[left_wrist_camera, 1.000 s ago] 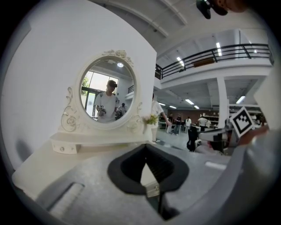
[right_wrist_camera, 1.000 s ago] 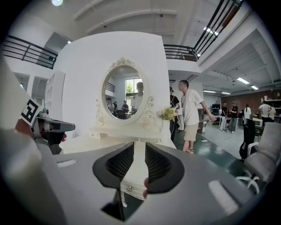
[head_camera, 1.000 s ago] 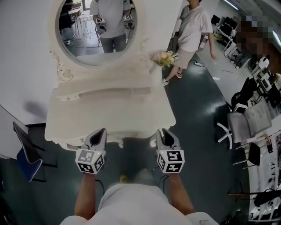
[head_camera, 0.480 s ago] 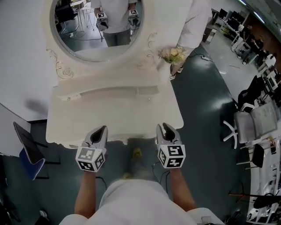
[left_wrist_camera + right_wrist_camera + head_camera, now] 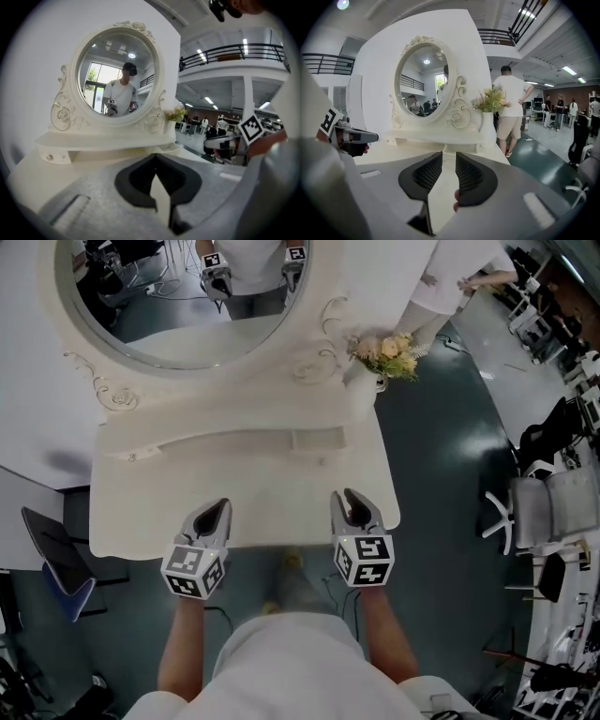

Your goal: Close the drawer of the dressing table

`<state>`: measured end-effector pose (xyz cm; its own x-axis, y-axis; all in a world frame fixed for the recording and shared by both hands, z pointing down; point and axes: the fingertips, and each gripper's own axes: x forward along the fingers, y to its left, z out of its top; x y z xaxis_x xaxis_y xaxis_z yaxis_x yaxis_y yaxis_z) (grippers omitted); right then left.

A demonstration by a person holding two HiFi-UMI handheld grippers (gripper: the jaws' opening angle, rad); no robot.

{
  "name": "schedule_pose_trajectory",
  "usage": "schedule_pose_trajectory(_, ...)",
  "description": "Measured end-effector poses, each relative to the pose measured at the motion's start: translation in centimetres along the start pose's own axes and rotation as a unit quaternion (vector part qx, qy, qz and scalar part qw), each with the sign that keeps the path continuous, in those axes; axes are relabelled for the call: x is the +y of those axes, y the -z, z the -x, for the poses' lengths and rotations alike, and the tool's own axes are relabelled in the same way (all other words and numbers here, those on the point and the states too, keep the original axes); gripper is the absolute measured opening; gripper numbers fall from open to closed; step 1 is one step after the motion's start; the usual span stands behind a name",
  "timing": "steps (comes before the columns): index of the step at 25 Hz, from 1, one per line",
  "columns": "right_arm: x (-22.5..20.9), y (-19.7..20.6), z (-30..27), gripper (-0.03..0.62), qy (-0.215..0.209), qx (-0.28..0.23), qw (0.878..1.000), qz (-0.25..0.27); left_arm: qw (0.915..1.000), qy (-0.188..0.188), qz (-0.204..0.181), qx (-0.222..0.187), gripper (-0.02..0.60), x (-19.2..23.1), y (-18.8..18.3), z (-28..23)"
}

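The white dressing table point(image 5: 244, 493) with its oval mirror point(image 5: 178, 306) stands straight before me. Its tabletop hides the front drawer in the head view, so I cannot tell how the drawer stands. A small shelf drawer with a knob point(image 5: 49, 157) shows at the left under the mirror. My left gripper point(image 5: 214, 514) hovers over the table's front edge at the left, its jaws shut and empty point(image 5: 154, 159). My right gripper point(image 5: 349, 504) is level with it at the right, its jaws a narrow gap apart with nothing between them point(image 5: 449, 157).
A vase of flowers point(image 5: 389, 352) stands at the table's back right corner. A person point(image 5: 509, 108) stands beyond it on the dark floor. Office chairs point(image 5: 553, 502) are at the right, a blue chair point(image 5: 56, 568) at the left by the white wall.
The table has come nearer: both grippers now reach over its front edge instead of hanging just short of it. The person behind has moved toward the upper right.
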<state>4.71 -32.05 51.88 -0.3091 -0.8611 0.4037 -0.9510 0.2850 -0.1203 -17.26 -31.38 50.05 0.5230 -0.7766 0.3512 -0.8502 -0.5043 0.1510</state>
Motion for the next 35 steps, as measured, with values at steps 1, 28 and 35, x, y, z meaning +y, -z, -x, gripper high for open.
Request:
schedule_pose_trajectory(1, -0.3, 0.1, -0.9, 0.075, -0.003, 0.005, 1.0, 0.0, 1.0, 0.0, 0.002, 0.005, -0.002, 0.2, 0.1, -0.9)
schedule_pose_trajectory(28, -4.7, 7.2, -17.2, 0.089, -0.041, 0.116, 0.992, -0.018, 0.9947, -0.012, 0.03, 0.097, -0.002, 4.1, 4.4, -13.7)
schedule_pose_trajectory(35, -5.2, 7.2, -18.2, 0.087, -0.035, 0.123, 0.991, -0.023, 0.9942, -0.009, 0.032, 0.103, -0.002, 4.3, 4.5, -14.8)
